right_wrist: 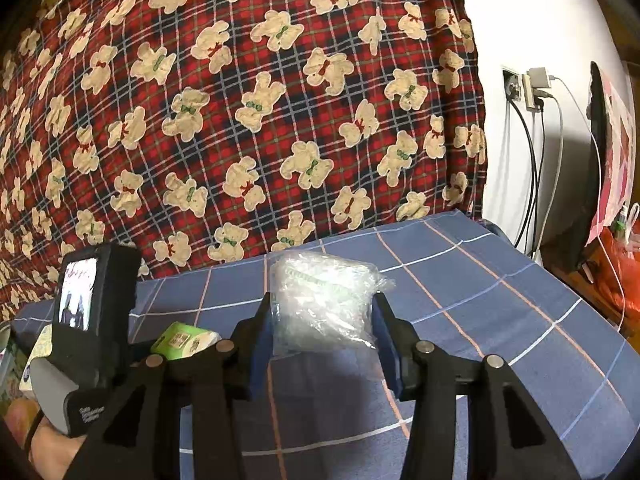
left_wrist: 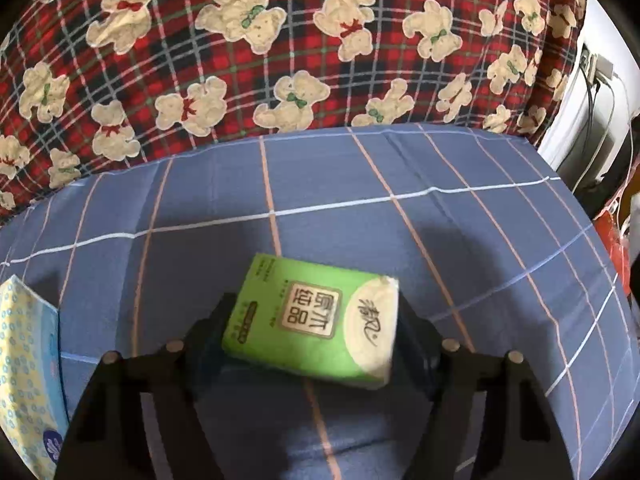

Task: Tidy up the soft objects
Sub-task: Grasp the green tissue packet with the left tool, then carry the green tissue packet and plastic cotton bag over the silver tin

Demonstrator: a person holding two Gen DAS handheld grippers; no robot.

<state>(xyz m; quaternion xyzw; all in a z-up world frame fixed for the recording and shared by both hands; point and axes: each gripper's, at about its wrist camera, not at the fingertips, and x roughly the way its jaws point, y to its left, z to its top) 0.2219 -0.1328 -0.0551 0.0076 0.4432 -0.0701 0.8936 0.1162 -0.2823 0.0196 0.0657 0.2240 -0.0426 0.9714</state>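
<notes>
green tissue pack (left_wrist: 310, 322): lime green wrapper, cream oval at one end with dark script, beige label with dark characters, small dark green strip. bed sheet (left_wrist: 440, 232): blue with thin white and orange-pink grid lines. blanket (left_wrist: 280, 60): red, navy and dark green plaid, thin white and pink lines, cream teddy bears with red or green bows. tissue box (left_wrist: 28, 360): pale yellow and light blue, small blue ring pattern, dark blue emblem. left hand-held gripper (left_wrist: 316, 320): black. plastic bag (right_wrist: 324, 300): clear, crinkled, whitish with faint green streaks. right hand-held gripper (right_wrist: 322, 320): black, blue pads (right_wrist: 258, 354). wall (right_wrist: 520, 20): white. cables (right_wrist: 532, 168): black, white and grey. red bag (right_wrist: 616, 276): red-orange.
</notes>
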